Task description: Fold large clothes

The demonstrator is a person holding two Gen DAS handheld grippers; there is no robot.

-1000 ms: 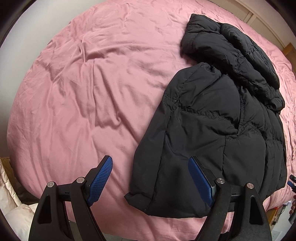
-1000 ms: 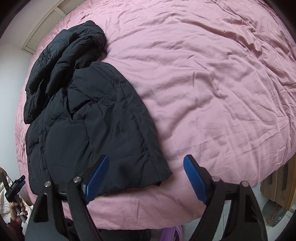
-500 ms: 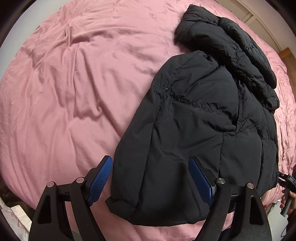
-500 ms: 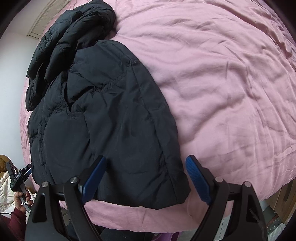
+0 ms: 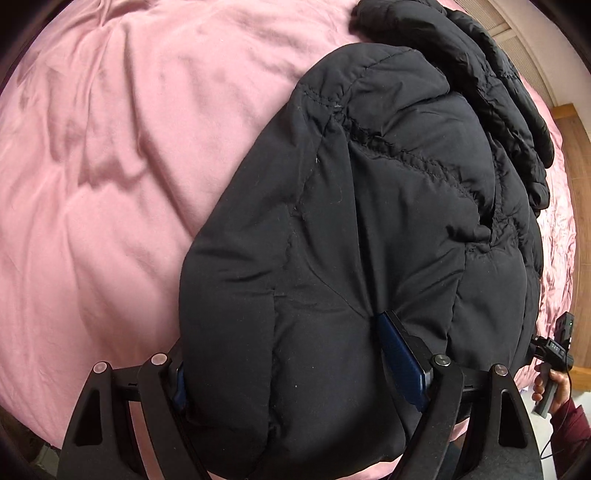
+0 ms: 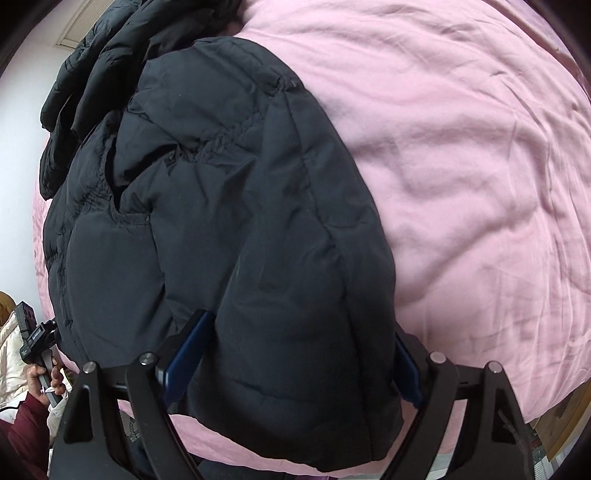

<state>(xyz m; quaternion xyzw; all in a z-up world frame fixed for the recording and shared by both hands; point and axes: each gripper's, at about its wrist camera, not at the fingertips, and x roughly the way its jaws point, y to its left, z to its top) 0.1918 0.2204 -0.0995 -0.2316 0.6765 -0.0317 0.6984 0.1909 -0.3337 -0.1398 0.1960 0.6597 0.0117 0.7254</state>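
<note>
Our left gripper (image 5: 295, 354) stands wide open astride the near hem corner of the black puffer jacket (image 5: 369, 221), fabric bulging between its blue pads; whether they press it, we cannot tell. Our right gripper (image 6: 291, 354) straddles the other hem corner likewise. The jacket lies on the pink bedspread (image 5: 110, 166) stretching beyond.

Rumpled pink bedsheet (image 5: 110, 184), wooden furniture (image 5: 576, 155) beside the bed, slatted panel (image 6: 79, 31) on white wall
</note>
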